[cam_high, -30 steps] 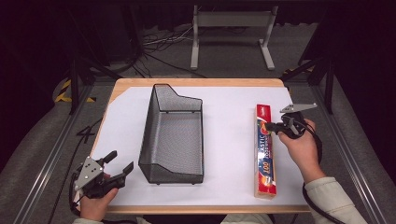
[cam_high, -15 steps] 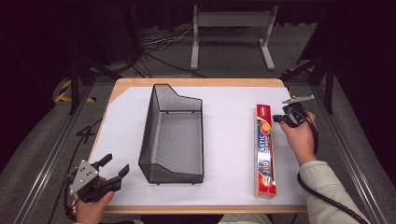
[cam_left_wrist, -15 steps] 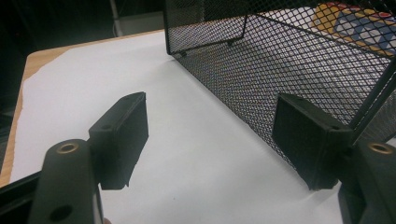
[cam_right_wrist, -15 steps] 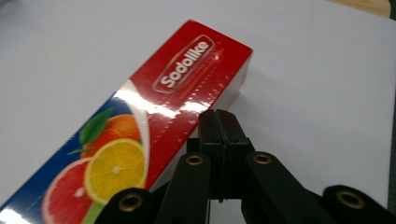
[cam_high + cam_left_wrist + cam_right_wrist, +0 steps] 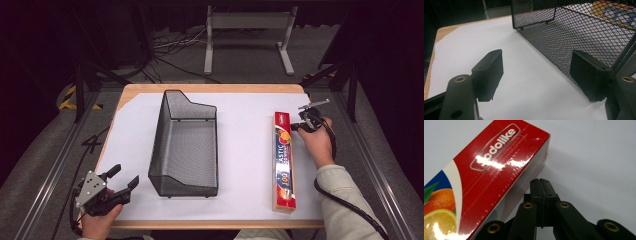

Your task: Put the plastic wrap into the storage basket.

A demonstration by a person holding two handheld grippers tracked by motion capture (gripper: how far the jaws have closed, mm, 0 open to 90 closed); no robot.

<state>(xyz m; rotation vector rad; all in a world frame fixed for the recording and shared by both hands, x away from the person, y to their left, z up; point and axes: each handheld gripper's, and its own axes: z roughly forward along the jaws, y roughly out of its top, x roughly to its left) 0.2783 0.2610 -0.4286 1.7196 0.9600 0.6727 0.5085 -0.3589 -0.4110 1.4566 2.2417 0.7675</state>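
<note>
A long red plastic-wrap box (image 5: 283, 160) (image 5: 481, 172) lies lengthwise on the right side of the white table cover. My right gripper (image 5: 296, 127) (image 5: 541, 182) is shut with nothing between its jaws; its tip sits right at the box's long right side near the far end, and I cannot tell if it touches. A black wire-mesh basket (image 5: 186, 145) (image 5: 584, 32) stands in the middle of the table. Near the front left corner, my left gripper (image 5: 125, 177) (image 5: 536, 72) is open, just left of the basket's near end, with only table cover between its jaws.
The white cover (image 5: 245, 150) spans a wooden table (image 5: 210, 88) with metal rails on both sides. A grey stand (image 5: 247, 30) and cables (image 5: 165, 45) lie on the floor beyond the far edge. A cable (image 5: 350, 205) trails from the right gripper past the sleeve.
The right gripper has come down and shifted toward the far end of the red box, ending beside it. The left hand has stayed where it was.
</note>
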